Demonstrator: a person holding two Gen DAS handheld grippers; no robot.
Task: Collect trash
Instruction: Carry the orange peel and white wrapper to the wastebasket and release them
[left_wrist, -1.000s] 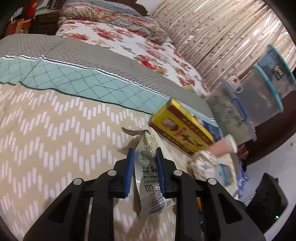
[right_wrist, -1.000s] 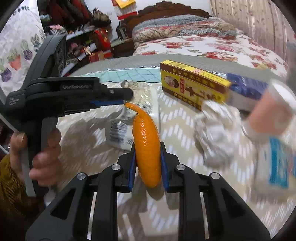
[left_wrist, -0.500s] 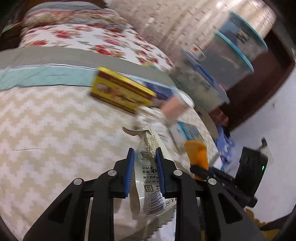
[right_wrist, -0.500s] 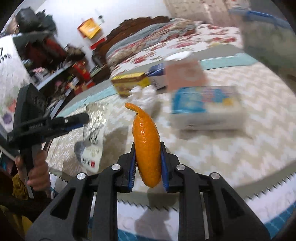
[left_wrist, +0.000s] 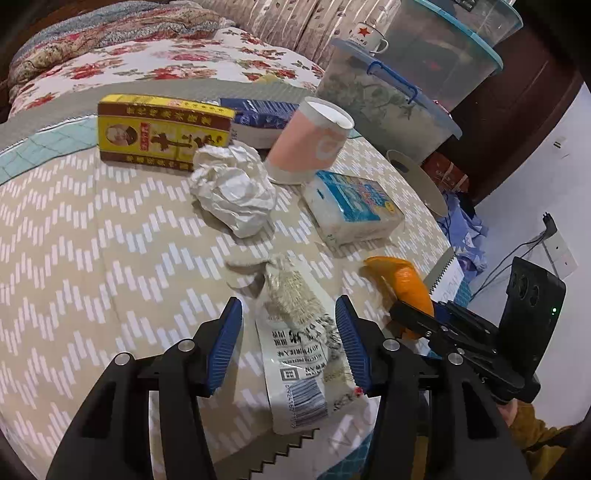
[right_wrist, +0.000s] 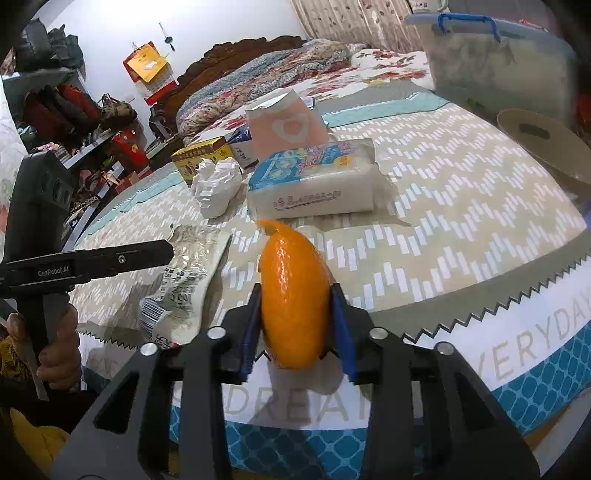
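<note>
On the left of the left wrist view a yellow box (left_wrist: 162, 134) lies on the zigzag blanket (left_wrist: 92, 258). Just to its right and a bit nearer sits a ball of crumpled white paper (left_wrist: 232, 188). Behind the paper stands a pink paper cup (left_wrist: 308, 142), leaning a little, with a blue box (left_wrist: 258, 118) behind it. Next to the right lies a pack of tissues (left_wrist: 351, 201) in blue and white wrap.

Low in the middle is the left gripper (left_wrist: 288, 339). Its jaws have just been opening and now stand wide apart. A torn food wrapper (left_wrist: 299, 339) with a barcode lies between them near the edge of the bed. The blue pads do not press on it; there is a gap on both sides.

Further right is an orange peel (left_wrist: 410, 288), with the black tip of the right gripper (left_wrist: 410, 319) at it. Behind, past the bed, big clear storage tubs (left_wrist: 388, 96) are stacked up, and a white mug (left_wrist: 365, 35) with a red star sits on a lid.

In the right wrist view a hand (right_wrist: 55, 354) on the far left holds the left gripper's black handle. The wrapper (right_wrist: 184, 280) lies just right of that gripper's tip. In the middle the right gripper (right_wrist: 295, 328) has the orange peel (right_wrist: 291, 295) standing up between its blue pads. These jaws have just been opening too. The pads sit right beside the peel, and I cannot tell if they press on it.
</note>
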